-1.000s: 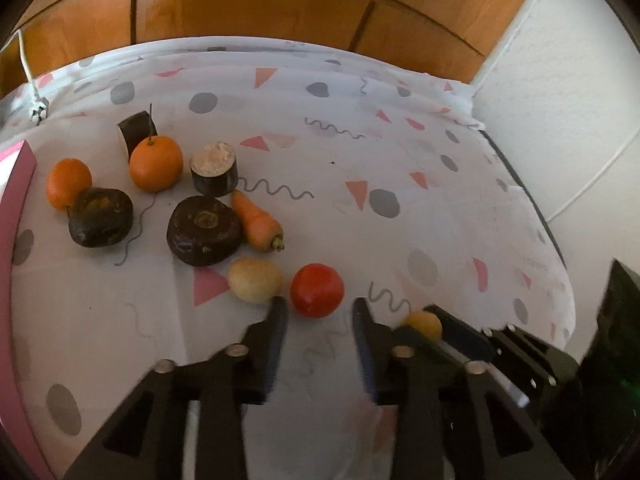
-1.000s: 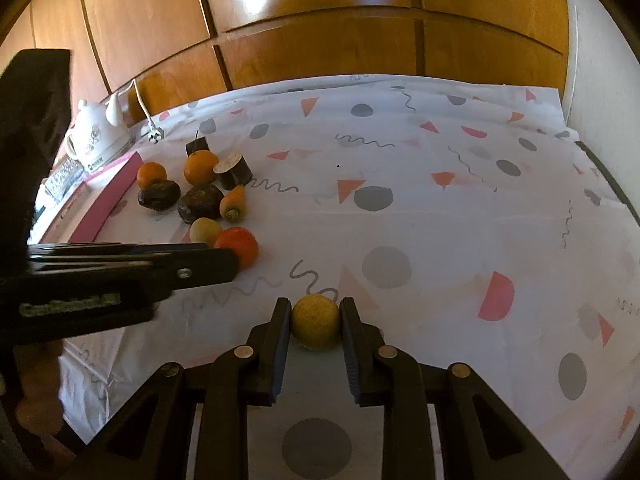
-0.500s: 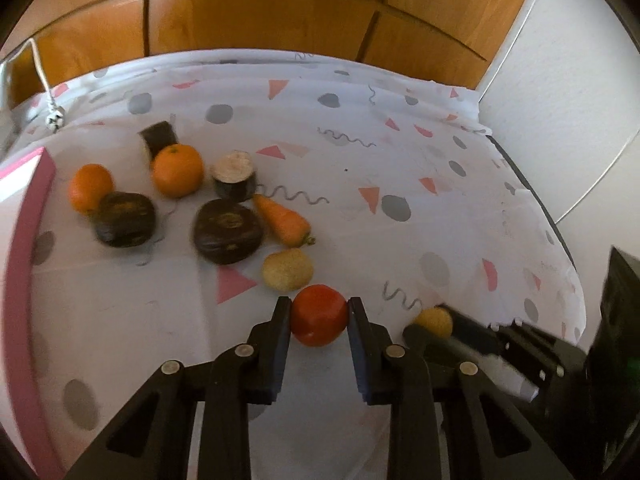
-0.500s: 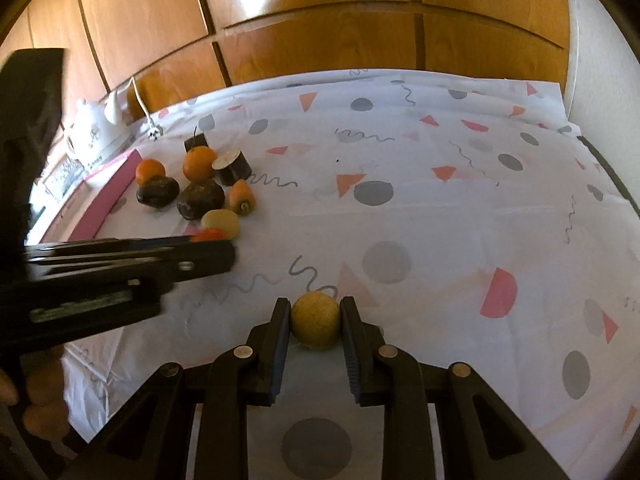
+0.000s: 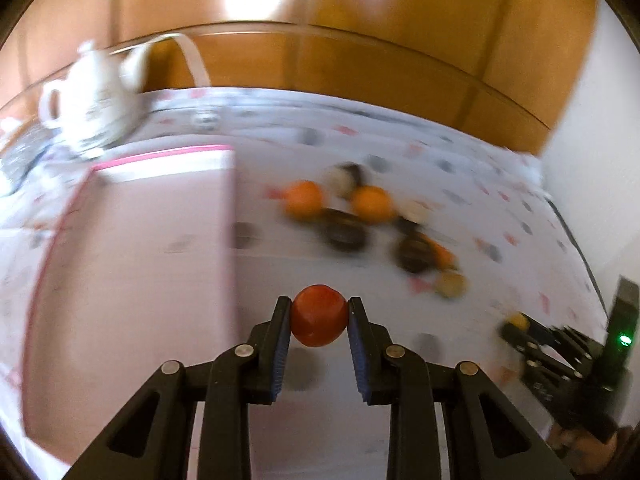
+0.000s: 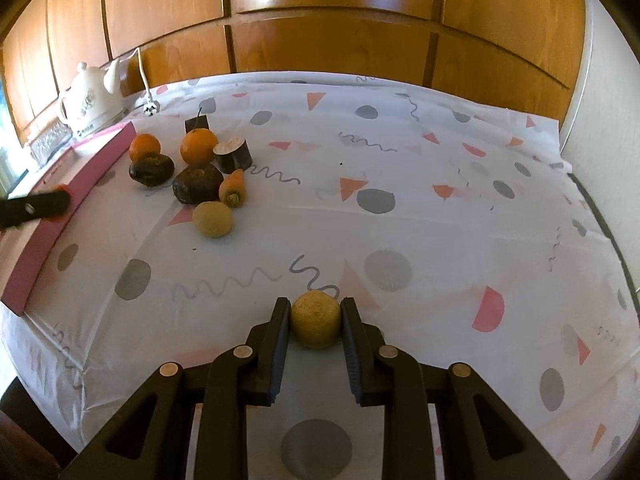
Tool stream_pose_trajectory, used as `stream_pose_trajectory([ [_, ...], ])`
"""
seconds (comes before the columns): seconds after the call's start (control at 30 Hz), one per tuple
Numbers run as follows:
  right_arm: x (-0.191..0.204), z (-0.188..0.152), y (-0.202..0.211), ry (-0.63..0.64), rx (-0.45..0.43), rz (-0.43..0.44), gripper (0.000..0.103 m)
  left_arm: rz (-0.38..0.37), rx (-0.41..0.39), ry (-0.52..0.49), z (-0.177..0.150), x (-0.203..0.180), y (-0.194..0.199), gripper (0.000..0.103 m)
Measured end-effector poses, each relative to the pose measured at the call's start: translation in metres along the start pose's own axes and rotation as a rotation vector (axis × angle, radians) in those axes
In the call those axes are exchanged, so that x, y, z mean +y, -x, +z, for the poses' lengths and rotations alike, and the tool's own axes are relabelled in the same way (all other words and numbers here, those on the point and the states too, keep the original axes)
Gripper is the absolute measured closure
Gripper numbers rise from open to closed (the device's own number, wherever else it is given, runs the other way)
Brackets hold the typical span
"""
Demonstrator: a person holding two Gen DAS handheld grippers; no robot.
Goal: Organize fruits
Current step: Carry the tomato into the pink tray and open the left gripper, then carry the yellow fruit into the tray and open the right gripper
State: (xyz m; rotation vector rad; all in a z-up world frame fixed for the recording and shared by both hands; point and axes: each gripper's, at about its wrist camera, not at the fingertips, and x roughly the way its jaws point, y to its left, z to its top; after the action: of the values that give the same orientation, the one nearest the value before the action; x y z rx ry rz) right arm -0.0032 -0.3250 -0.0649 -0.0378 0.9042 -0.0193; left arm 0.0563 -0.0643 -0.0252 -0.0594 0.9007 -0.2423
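Left wrist view is blurred w/ motion: my left gripper pinches the red tomato between both pads, held off the cloth, pointing twd the pink tray. Tray's near edge runs just left of the tongs; white kettle sits beyond its far corner. Rest of the produce is a smear to the right, well apart.

Right wrist view is sharp: my right gripper is closed on the yellow fruit, low over the tablecloth. Oranges, dark pieces, carrot and a pale potato cluster front-left near the tray rim. Open cloth ahead and right, up to the wood panels.
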Motion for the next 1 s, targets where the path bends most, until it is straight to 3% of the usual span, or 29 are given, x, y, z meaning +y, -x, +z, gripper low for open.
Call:
stream_pose_trajectory([
  [0.23,0.015,0.006,0.002,0.01,0.017,-0.001,0.078,0.251,-0.041,0.11,0.001,0.077,0.007,0.075],
  [0.3,0.024,0.009,0.004,0.023,0.015,0.016,0.078,0.29,-0.048,0.134,-0.001,0.092,0.008,0.074],
  [0.43,0.045,0.017,0.012,0.068,-0.001,0.047,0.078,0.302,-0.051,0.168,-0.011,0.108,0.013,0.073],
  [0.5,0.058,0.022,0.016,0.084,-0.009,0.086,0.078,0.293,-0.06,0.176,-0.014,0.11,0.018,0.064],
  [0.57,0.072,0.029,0.02,0.093,-0.014,0.129,0.078,0.289,-0.083,0.183,-0.015,0.107,0.026,0.047],
  [0.83,0.152,0.064,0.031,0.16,-0.037,0.362,0.078,0.253,-0.128,0.205,-0.012,0.113,0.046,0.044],
  [1.0,0.202,0.079,0.026,0.244,-0.053,0.422,0.078,0.253,-0.143,0.246,-0.017,0.125,0.055,0.038],
])
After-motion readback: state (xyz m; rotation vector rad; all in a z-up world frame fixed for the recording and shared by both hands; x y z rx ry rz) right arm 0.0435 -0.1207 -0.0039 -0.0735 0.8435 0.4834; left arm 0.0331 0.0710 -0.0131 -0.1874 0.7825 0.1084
